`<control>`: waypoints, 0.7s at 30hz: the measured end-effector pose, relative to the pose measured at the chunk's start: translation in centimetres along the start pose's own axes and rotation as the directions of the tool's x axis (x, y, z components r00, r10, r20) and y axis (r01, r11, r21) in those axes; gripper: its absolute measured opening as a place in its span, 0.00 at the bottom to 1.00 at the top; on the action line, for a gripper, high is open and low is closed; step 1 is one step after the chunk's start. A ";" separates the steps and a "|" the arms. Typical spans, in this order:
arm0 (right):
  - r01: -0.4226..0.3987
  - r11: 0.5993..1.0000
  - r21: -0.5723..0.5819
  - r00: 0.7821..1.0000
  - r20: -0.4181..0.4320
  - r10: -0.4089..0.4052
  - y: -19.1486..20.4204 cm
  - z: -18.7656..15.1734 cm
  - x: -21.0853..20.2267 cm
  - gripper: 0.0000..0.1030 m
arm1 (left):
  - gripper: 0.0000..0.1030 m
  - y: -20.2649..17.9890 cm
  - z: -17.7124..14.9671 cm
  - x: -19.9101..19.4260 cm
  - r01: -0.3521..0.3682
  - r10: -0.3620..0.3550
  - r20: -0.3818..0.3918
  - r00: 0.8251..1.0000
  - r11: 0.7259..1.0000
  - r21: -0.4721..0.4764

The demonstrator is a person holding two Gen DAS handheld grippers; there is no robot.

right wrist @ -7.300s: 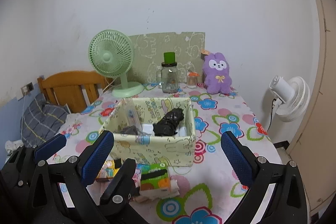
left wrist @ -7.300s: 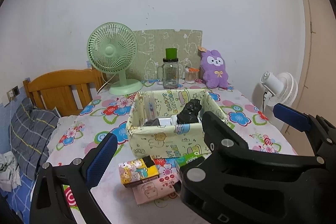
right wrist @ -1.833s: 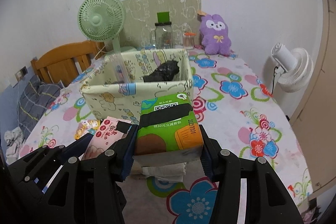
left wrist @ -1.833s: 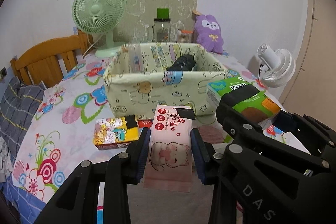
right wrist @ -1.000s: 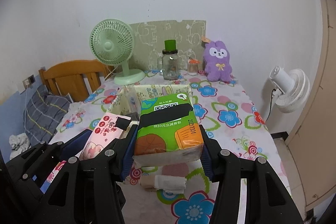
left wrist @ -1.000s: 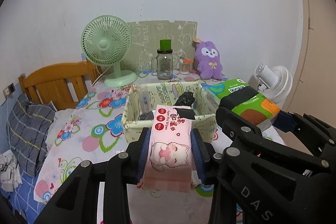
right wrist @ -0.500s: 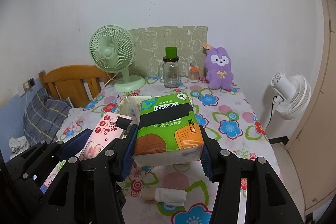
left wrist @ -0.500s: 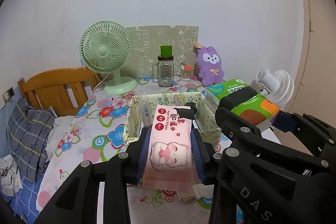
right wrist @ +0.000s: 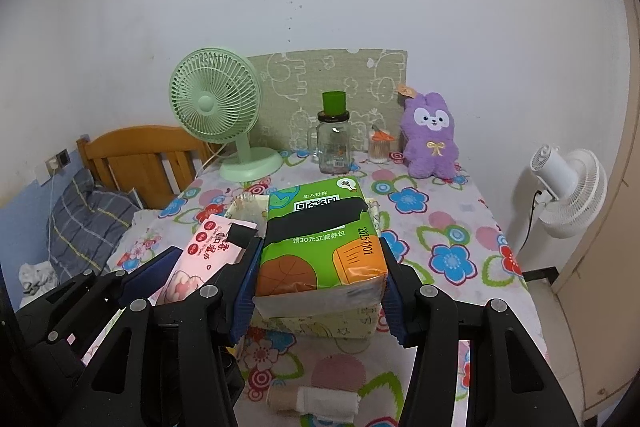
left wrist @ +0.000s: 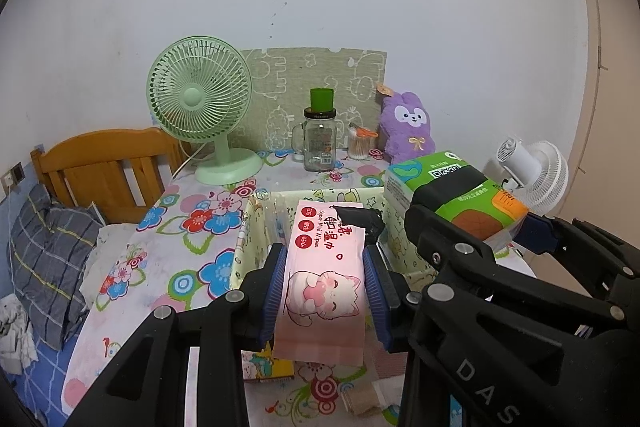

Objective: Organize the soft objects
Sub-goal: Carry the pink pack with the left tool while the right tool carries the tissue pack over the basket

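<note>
The left hand-held gripper [left wrist: 325, 291] is closed on a pink pack of wet wipes [left wrist: 324, 281], with one blue pad pressing each long side, and it holds the pack in the air above the near wall of the fabric storage box [left wrist: 240, 251]. The right hand-held gripper [right wrist: 318, 291] is closed on a green pack of tissues [right wrist: 320, 243] in the same way, and this pack hangs over the box too, so most of the box is hidden in the right wrist view. The box stands in the middle of the desk [right wrist: 460, 239], which is covered with a flowered cloth. Inside the box a black crumpled thing [left wrist: 362, 219] shows just behind the wipes. On the near edge of the desk lie a small cartoon-printed box [left wrist: 268, 371] and a beige and white rolled cloth [right wrist: 312, 401]. Along the far edge of the desk stand a green fan [left wrist: 200, 99], a glass jar with a green cap [left wrist: 320, 139], a small jar of cotton swabs [left wrist: 359, 145] and a purple plush rabbit [right wrist: 430, 143] at the far right corner. A white fan [right wrist: 568, 187] stands beside the right edge of the desk, and a wooden headboard [left wrist: 100, 171] and a grey checked pillow [left wrist: 48, 255] are at the left.
</note>
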State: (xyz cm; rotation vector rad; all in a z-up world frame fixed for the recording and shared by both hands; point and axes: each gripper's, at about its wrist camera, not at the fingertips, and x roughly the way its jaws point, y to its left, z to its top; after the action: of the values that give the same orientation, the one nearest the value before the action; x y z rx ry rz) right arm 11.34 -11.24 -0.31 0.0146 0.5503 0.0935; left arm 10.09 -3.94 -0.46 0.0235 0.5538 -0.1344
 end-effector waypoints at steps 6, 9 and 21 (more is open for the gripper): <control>-0.006 1.000 0.002 1.000 -0.003 0.006 -0.2 0.6 1.4 0.55 | 0.38 0.1 0.5 1.3 -0.002 0.002 -0.004 1.000 1.000 -0.005; -0.015 1.000 0.003 1.000 -0.003 0.015 -0.4 0.8 2.1 0.55 | 0.38 0.2 0.8 2.1 0.001 -0.001 -0.006 1.000 1.000 -0.009; -0.054 0.998 0.012 0.998 -0.009 0.054 -1.5 2.0 5.6 0.55 | 0.38 0.3 1.6 5.6 -0.015 0.014 -0.014 1.000 0.999 -0.036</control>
State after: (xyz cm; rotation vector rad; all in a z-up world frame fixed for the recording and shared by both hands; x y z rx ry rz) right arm 17.22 -12.19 -1.58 0.0408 0.5595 0.1432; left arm 15.66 -4.37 -2.02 -0.0069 0.5698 -0.1103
